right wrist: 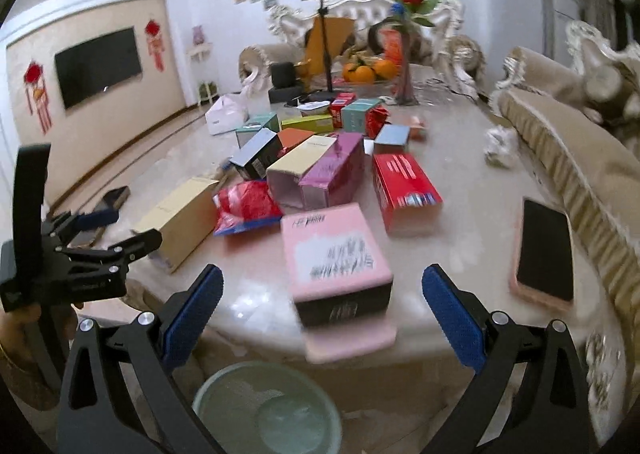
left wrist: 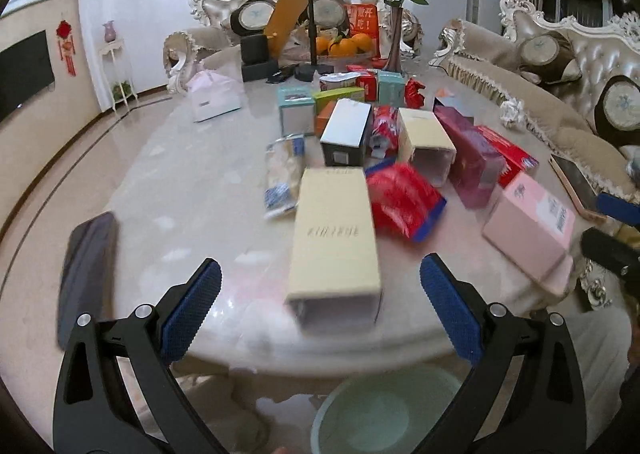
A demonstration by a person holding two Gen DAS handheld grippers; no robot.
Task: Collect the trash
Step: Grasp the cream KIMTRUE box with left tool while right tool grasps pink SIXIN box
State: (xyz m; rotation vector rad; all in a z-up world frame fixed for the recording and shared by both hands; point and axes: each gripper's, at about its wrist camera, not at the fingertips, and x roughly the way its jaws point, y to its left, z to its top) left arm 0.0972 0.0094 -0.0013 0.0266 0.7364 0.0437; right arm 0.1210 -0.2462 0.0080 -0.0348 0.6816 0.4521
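Note:
Several empty cartons and wrappers litter the marble table [left wrist: 192, 189]. A cream carton [left wrist: 334, 230] lies straight ahead of my open left gripper [left wrist: 320, 274], a little beyond its blue fingertips. Beside it sits a crumpled red wrapper [left wrist: 402, 199]. A pink carton [right wrist: 336, 250] lies near the table edge, just ahead of my open right gripper [right wrist: 322, 278]. A pale green bin [right wrist: 266, 410] stands on the floor below the table edge, also seen as the bin [left wrist: 384, 410] in the left wrist view. Neither gripper holds anything.
A dark phone [left wrist: 86, 274] lies at the left, a pink-cased phone [right wrist: 544, 254] at the right. A red carton [right wrist: 406, 189], a magenta carton [right wrist: 332, 173], a fruit bowl [right wrist: 368, 71], a vase of roses [left wrist: 396, 33] and a tripod [left wrist: 312, 13] stand farther back. Sofas ring the table.

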